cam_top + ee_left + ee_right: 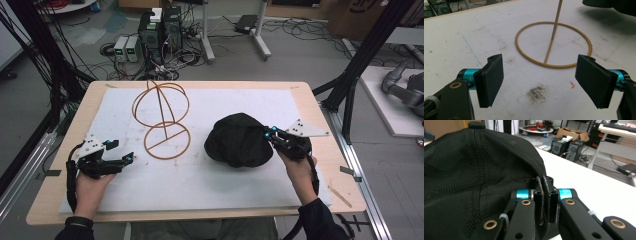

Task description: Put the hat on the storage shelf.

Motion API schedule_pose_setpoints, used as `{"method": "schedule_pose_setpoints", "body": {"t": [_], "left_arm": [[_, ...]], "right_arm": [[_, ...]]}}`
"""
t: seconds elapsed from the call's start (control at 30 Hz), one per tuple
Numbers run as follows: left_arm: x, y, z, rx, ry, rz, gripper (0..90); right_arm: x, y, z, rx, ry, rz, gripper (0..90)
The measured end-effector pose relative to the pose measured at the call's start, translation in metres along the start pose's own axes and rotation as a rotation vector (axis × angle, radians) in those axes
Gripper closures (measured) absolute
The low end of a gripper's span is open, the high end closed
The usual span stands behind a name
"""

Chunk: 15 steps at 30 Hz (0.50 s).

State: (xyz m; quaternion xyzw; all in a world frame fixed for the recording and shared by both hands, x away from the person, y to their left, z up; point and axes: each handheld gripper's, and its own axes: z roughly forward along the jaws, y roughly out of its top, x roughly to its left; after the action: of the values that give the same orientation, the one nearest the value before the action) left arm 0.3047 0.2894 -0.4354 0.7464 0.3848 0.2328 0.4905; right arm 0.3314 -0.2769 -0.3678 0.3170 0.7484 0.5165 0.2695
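Note:
A black mesh cap (239, 140) lies crown-up on the white sheet, right of centre. My right gripper (272, 136) is at its right side, shut on the cap's edge; the right gripper view has the fabric (474, 170) pinched between the pads of the right gripper (544, 195). A tan wire stand (161, 112) with an upright rod, round loops on top and a flat base ring (167, 140) stands left of the cap. My left gripper (121, 151) rests at the left front, open and holding nothing. The left gripper view has the left gripper (544, 80) facing the base ring (548, 53).
The white sheet (200, 175) covers most of the wooden table (330, 165). A thin wooden stick (340, 196) lies near the right front corner. Black frame posts (360, 65) rise beside the table's right side. Computer towers (160, 30) and cables sit on the floor behind.

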Motion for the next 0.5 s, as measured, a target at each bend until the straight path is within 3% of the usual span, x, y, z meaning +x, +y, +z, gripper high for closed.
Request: {"method": "schedule_pose_setpoints", "body": {"t": [0.27,0.5], "left_arm": [[0.0,0.0,0.0,-0.002,-0.001,-0.004,23.0],[0.0,0.0,0.0,-0.002,-0.004,-0.006,23.1]], "right_arm": [[0.003,0.022,-0.004,-0.049,-0.036,0.068,88.8],[0.004,0.043,-0.005,-0.075,-0.051,0.062,88.8]]}}
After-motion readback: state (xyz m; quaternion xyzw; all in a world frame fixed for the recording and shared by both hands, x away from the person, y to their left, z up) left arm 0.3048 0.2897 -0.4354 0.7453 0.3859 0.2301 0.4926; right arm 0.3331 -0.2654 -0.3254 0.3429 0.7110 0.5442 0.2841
